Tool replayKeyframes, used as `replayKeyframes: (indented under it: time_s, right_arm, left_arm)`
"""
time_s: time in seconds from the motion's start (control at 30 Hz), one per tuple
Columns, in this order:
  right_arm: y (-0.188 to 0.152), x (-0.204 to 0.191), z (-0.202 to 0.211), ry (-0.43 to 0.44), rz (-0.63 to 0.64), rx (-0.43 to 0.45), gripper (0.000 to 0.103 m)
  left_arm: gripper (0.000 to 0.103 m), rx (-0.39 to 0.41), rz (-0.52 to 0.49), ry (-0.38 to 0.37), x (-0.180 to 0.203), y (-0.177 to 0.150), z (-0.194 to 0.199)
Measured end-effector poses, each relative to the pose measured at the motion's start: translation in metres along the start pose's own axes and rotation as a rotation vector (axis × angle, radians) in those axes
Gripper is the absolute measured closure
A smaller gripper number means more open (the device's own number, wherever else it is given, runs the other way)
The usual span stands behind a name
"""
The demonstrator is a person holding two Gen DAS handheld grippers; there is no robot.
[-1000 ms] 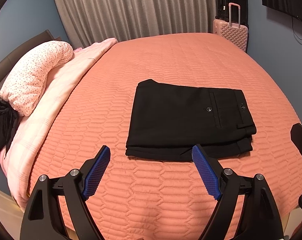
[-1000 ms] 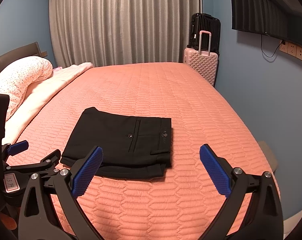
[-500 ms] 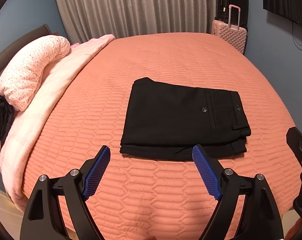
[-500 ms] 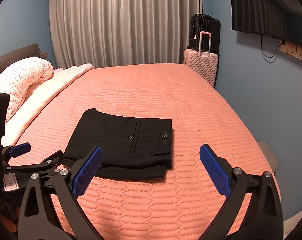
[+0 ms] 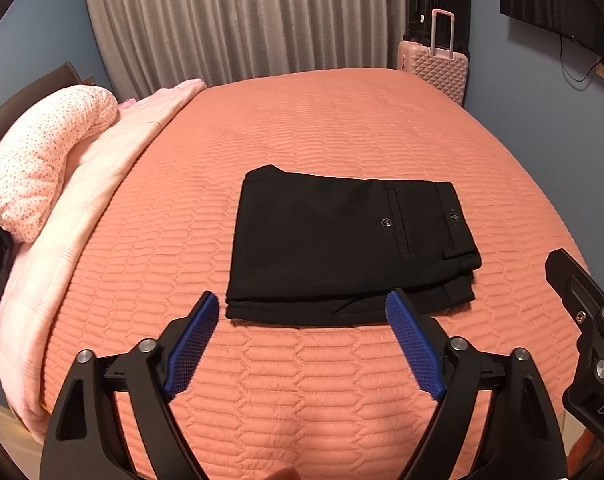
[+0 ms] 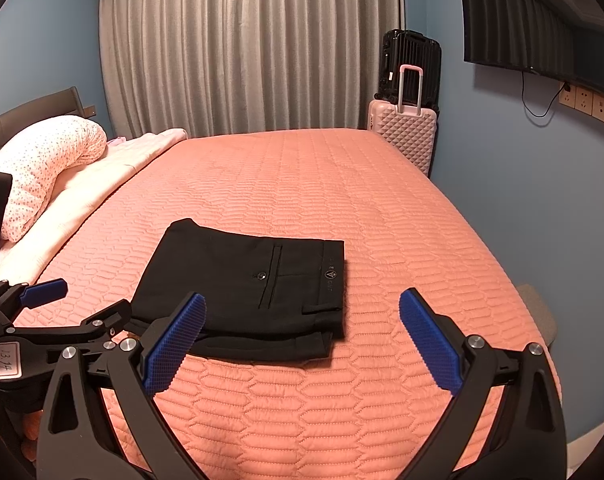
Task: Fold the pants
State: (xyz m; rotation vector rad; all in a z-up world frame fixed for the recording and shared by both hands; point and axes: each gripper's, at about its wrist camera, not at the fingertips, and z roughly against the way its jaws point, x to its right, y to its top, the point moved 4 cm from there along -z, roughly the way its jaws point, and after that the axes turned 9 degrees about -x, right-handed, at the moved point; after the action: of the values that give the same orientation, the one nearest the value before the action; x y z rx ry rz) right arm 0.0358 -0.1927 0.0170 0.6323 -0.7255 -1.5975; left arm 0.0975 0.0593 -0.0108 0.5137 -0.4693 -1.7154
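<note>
The left claw (image 5: pixel 302 340) stands wide, its jaws having just been opening a little further, with nothing between its blue pads (image 5: pixel 190 344); it hangs above the bedspread (image 5: pixel 341 128) just short of the near edge of the pants (image 5: pixel 341 240). The right claw (image 6: pixel 302 336) is also spread wide and holds nothing, hovering over the bed's near side with its left pad (image 6: pixel 174 344) in front of the pants' near edge.

The pants (image 6: pixel 242 280) lie folded into a flat black rectangle in the middle of the bed, back pocket and button facing up, waistband toward the right.

At the left lie a spotted pillow (image 5: pixel 42 160) and a pale pink blanket (image 5: pixel 102 184). Beyond the bed's far corner stand a pink suitcase (image 6: pixel 401 136) and a black one (image 6: pixel 409 60), in front of grey curtains (image 6: pixel 242 48). A screen (image 6: pixel 533 28) hangs on the blue wall.
</note>
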Motion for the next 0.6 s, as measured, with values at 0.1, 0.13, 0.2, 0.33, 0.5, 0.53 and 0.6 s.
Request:
replayKeyframes:
  time_s: [0.1, 0.13, 0.2, 0.33, 0.5, 0.53, 0.6]
  right_arm:
    - [0.0011, 0.0006, 0.0002, 0.001, 0.001, 0.001, 0.007]
    - [0.0014, 0.0008, 0.0004, 0.001, 0.001, 0.002, 0.007]
    - [0.0020, 0.0020, 0.0004, 0.000, 0.000, 0.003, 0.007]
    - [0.0028, 0.0044, 0.0007, -0.003, -0.004, 0.003, 0.007]
    - [0.0027, 0.0068, 0.0005, -0.004, -0.007, 0.005, 0.007]
    - [0.0026, 0.0068, 0.0004, -0.004, -0.007, 0.005, 0.007]
    - [0.0024, 0.0068, 0.0006, -0.005, -0.006, 0.005, 0.007]
  left_arm:
    - [0.016, 0.024, -0.007, 0.035, 0.0017, -0.0005, 0.0041]
    - [0.016, 0.025, -0.001, 0.032, 0.0013, -0.0003, 0.0047]
    - [0.016, 0.022, 0.001, -0.007, 0.0018, 0.0001, 0.0053]
    - [0.016, 0.022, 0.033, -0.063, -0.0025, 0.0013, 0.0055]
    - [0.016, 0.033, 0.027, -0.058, -0.0032, 0.0017, 0.0073]
    - [0.016, 0.039, 0.022, -0.057, -0.0024, 0.0017, 0.0079]
    - [0.016, 0.044, 0.006, -0.048, -0.0005, 0.0018, 0.0089]
